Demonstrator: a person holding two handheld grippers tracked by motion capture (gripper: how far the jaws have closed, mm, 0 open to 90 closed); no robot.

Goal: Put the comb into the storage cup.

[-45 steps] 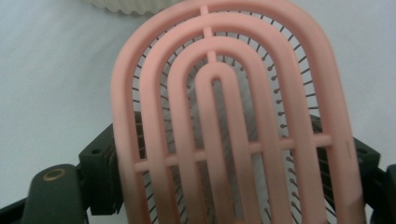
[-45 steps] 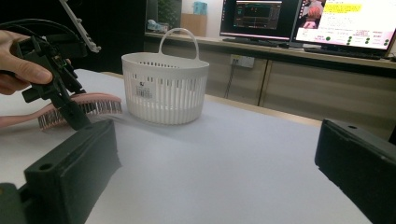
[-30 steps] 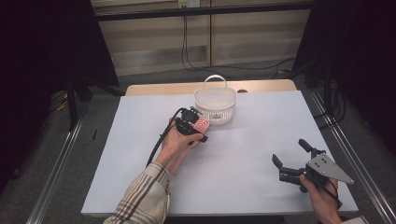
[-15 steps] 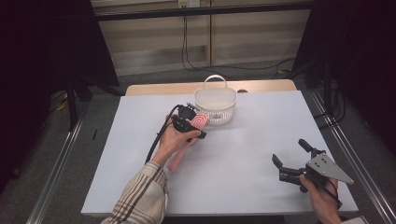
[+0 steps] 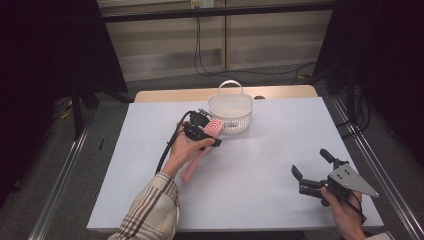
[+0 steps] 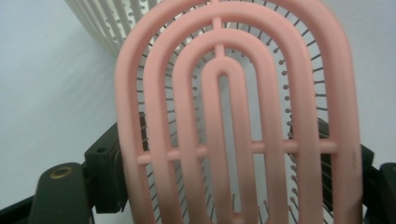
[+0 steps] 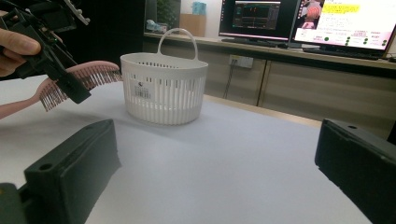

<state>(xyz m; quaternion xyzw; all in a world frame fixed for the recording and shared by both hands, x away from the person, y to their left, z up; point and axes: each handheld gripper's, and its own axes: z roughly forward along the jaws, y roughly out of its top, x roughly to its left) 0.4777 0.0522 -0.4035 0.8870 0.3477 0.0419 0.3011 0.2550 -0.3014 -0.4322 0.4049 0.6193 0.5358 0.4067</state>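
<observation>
A pink hairbrush is gripped by its head in my left gripper. The jaws have just been closing on it, and they press on both sides of the head. In the right gripper view the head hangs above the table with its bristles down, just left of the white slotted basket. The handle slants down toward the person. My right gripper rests at the front right, open, with nothing between its jaws.
The white table top has bare room between the two hands and to the right of the basket. The basket stands near the far edge with its handle upright. Monitors and cabinets stand beyond the table.
The left hand has shifted slightly by the basket, and more of the pink handle now shows below it. The right gripper has stayed where it was.
</observation>
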